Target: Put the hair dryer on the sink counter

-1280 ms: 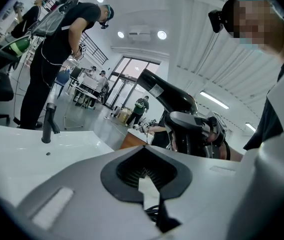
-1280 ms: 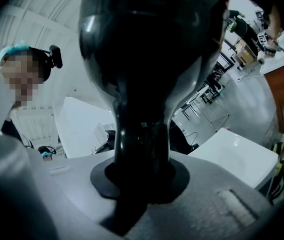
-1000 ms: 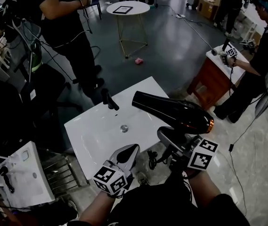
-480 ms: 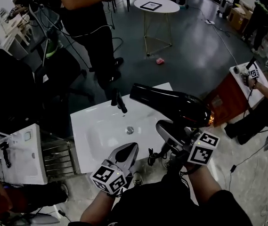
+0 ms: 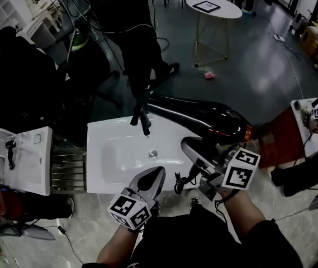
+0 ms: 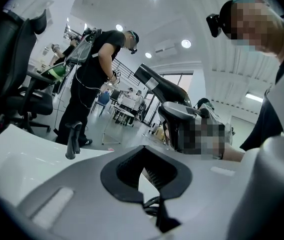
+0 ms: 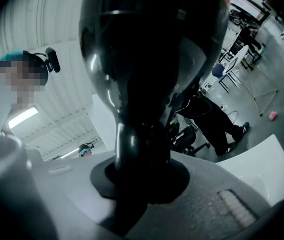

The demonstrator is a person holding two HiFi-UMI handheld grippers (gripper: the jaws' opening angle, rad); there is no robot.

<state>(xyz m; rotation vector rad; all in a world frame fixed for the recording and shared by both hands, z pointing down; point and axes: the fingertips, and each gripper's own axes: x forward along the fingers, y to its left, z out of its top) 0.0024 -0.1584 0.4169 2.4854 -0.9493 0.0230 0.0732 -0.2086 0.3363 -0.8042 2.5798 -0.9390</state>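
While the hair dryer [image 5: 203,119] is being clenched by the right gripper [image 5: 195,152] above the sink counter [image 5: 105,172], the left gripper [image 5: 159,175] is being held alongside, jaws closed.

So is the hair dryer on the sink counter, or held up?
Held up: the right gripper is shut on the handle of the hair dryer, which hangs above the sink counter.

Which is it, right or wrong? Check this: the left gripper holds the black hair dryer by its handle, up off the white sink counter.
Wrong gripper. The right gripper is the one shut on the hair dryer by its handle, up off the white sink counter, as the right gripper view shows. The left gripper holds nothing.
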